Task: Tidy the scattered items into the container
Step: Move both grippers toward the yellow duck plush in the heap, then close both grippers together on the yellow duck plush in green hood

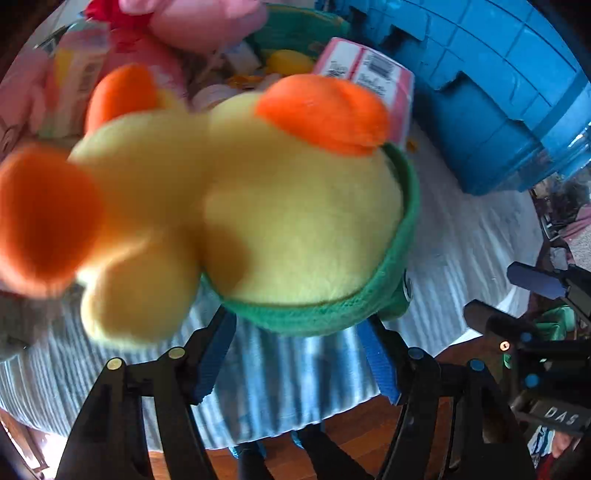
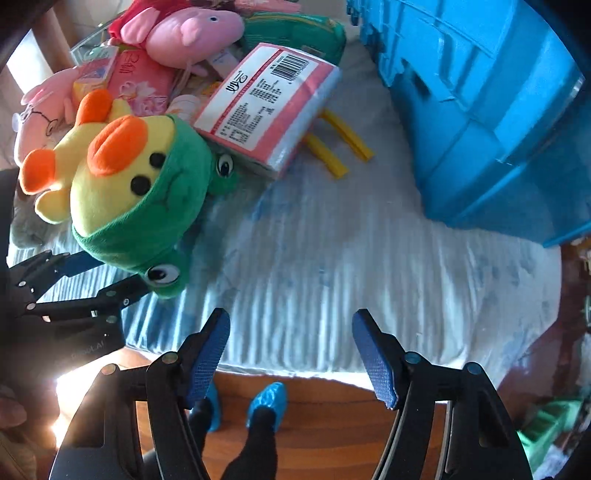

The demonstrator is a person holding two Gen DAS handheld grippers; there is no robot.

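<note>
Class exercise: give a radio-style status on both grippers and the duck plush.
Left gripper clamped on duck plush by its green hood. Right gripper open, empty, over cloth. Blue container far right; tissue pack between.

Surface: round table under a pale blue-and-white ribbed cloth, standing on a wooden floor.

On it:
- blue plastic crate, right side;
- pink tissue pack with barcode label, tilted, one end raised;
- two yellow sticks, just beside the pack and partly under it;
- pink pig plush, far edge, in a heap with a green packet and pink packets;
- yellow duck plush in a green frog hood, left; whether it rests on the cloth cannot be told.
</note>
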